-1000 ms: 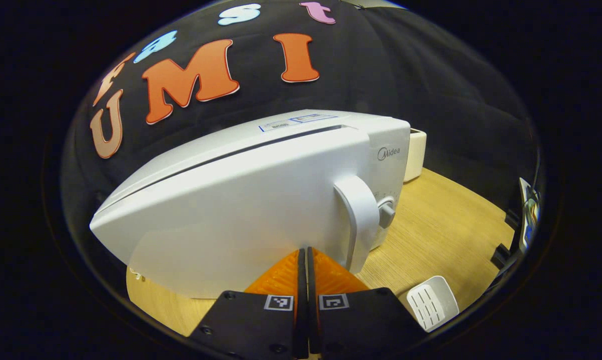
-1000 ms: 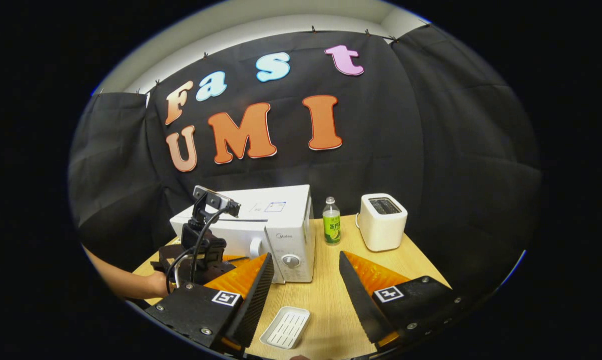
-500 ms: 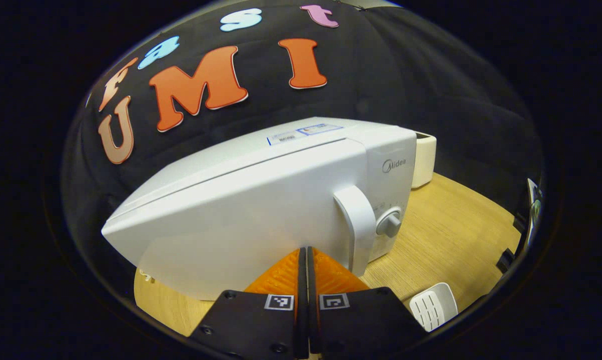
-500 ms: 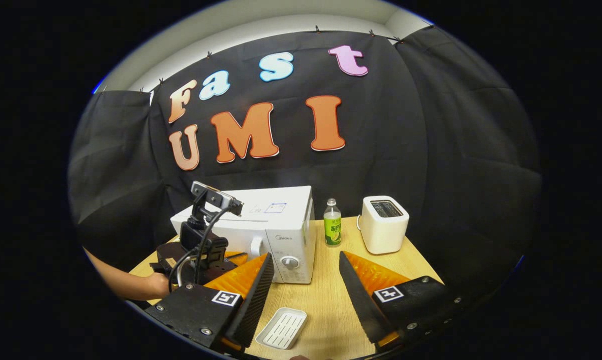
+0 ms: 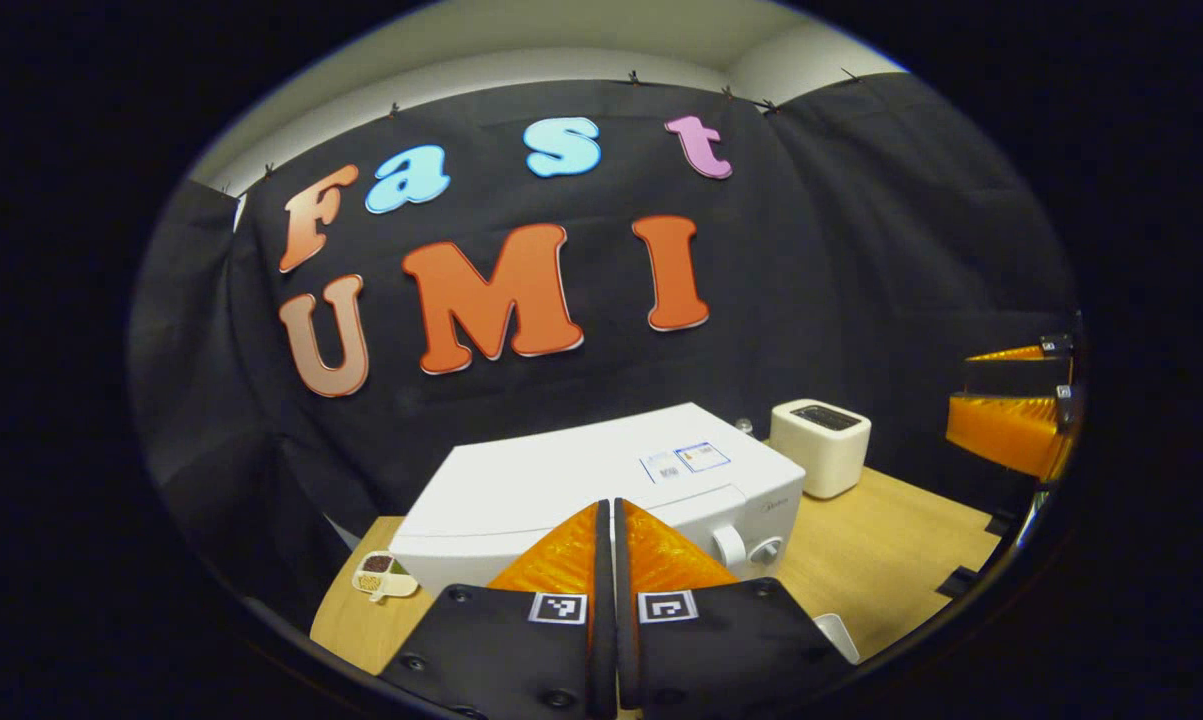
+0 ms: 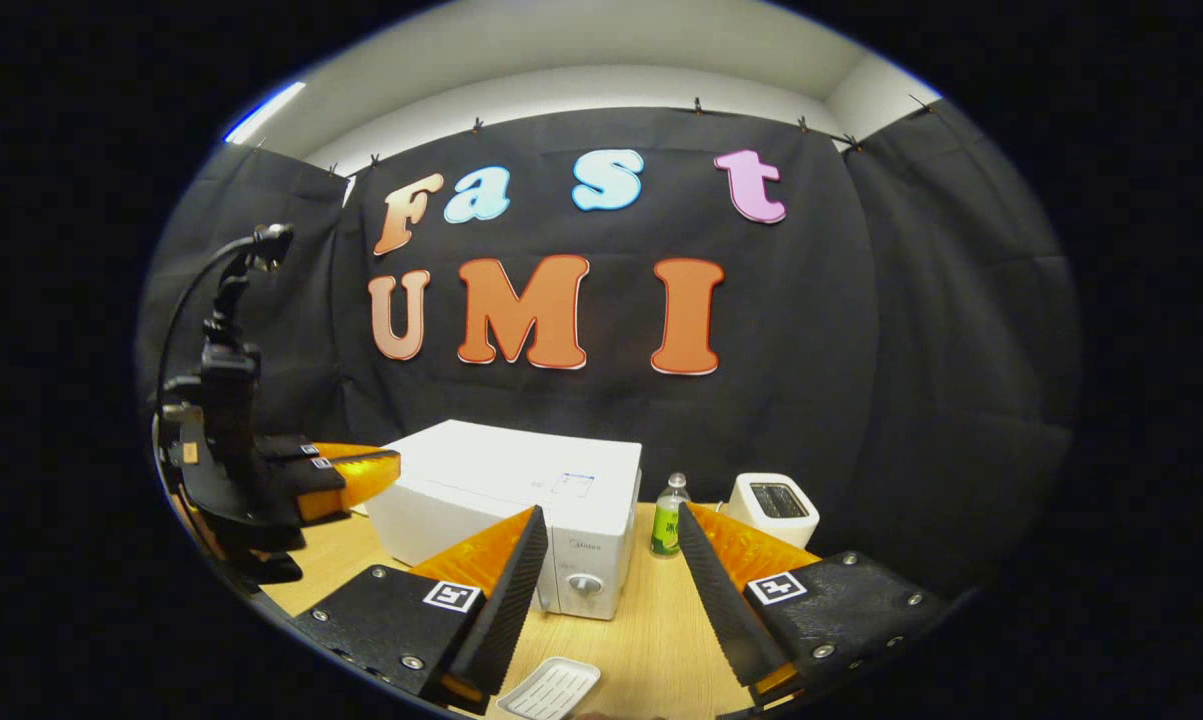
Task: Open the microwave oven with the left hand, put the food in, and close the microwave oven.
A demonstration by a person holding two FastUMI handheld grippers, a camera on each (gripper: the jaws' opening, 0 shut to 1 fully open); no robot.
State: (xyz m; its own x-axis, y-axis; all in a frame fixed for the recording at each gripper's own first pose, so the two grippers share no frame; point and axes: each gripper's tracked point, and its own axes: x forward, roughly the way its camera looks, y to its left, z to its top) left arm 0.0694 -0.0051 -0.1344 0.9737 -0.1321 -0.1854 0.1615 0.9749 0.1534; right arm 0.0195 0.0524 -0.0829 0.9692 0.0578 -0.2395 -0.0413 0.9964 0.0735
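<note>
My left tongs (image 5: 613, 520) are pressed together with nothing between them, raised above the table (image 5: 891, 540) and looking down over the microwave oven (image 5: 601, 490). In the right gripper view the same left tongs (image 6: 361, 470) hang up at the left, clear of the oven's top. My right tongs (image 6: 609, 555) stand wide apart and hold nothing, also lifted above the table.

Just below the right tongs, at the near edge of the table, lies a white slotted tray (image 6: 551, 690). A little tray of food (image 5: 381, 577) sits on the table at the oven's left end in the left gripper view, just beside it. I cannot tell what the food is.

The microwave oven stands in the middle of the table with its door shut, the handle (image 5: 729, 545) and round knob (image 6: 583, 586) facing me. Beyond it, to its right, stands a green-labelled bottle (image 6: 668, 517), and farther right a white toaster (image 6: 778, 507). The two are near but apart.
</note>
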